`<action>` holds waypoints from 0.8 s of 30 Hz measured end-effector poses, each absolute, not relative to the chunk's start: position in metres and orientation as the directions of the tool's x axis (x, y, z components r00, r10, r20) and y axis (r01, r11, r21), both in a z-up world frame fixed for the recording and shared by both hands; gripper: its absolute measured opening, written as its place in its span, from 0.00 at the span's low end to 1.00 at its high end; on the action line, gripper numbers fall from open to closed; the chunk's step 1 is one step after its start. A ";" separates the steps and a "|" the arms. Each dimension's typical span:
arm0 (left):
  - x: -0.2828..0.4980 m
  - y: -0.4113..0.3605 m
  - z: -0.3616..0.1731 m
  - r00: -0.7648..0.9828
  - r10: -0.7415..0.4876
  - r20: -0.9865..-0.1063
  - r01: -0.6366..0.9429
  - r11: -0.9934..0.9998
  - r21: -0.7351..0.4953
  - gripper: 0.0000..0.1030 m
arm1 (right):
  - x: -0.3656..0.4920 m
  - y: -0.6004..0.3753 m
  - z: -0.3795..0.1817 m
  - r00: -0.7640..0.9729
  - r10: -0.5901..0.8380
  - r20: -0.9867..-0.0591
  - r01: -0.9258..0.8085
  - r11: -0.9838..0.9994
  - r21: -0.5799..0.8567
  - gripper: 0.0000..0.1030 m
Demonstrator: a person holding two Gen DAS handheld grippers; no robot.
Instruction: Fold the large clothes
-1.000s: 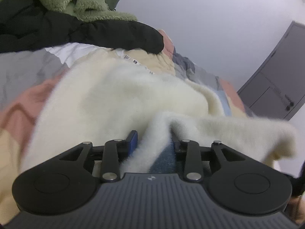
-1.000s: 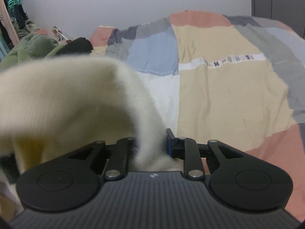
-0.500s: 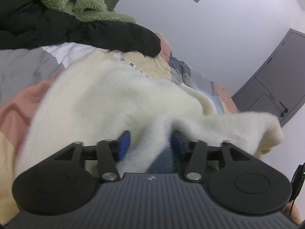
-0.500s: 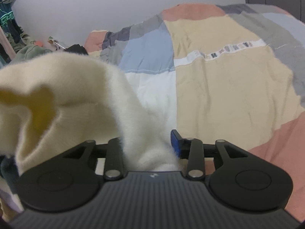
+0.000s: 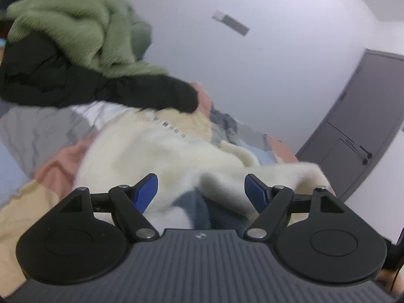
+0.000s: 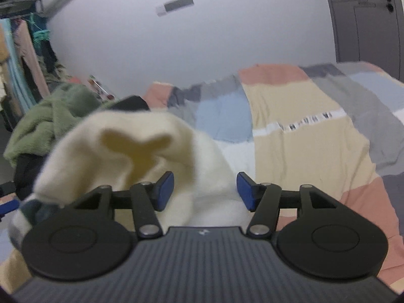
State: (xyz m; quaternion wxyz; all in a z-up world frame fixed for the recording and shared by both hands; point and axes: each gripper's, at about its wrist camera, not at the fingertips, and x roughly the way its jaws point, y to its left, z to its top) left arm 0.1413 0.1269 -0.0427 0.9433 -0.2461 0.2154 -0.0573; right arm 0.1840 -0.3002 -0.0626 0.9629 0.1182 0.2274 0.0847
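Since earlier frame both grippers let go — pads then pinched cream fleece, now spread apart. Left gripper [image 5: 200, 186] jaws opening wide, cream fleece garment [image 5: 151, 151] loose between, not pressed. Right gripper [image 6: 205, 189] jaws opening, fleece fold [image 6: 121, 146] slack between. Garment lies on patchwork bedspread [image 6: 308, 146], beside green-black clothes pile [image 5: 75, 58]. Do well: back out straight — don't snag pile, let fold settle flat.

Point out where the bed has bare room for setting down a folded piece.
Free: the patchwork bedspread right of the cream fleece garment, up to the wall. Crowded: the far left, where the green fleece and black garment are heaped.
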 end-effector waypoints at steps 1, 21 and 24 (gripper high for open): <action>0.139 0.123 -0.042 0.903 -0.219 -0.370 0.017 0.877 -0.479 0.77 | 0.180 -0.299 -0.060 0.885 0.230 -0.405 -0.123 0.954 0.274 0.56; 0.155 0.087 -0.060 0.889 -0.345 -0.301 0.154 0.844 -0.514 0.77 | 0.261 -0.242 -0.079 0.808 0.250 -0.533 -0.122 0.957 0.264 0.07; 0.154 0.083 -0.063 0.875 -0.384 -0.294 0.184 0.826 -0.532 0.77 | 0.243 -0.244 -0.069 0.824 0.236 -0.515 -0.138 0.966 0.221 0.06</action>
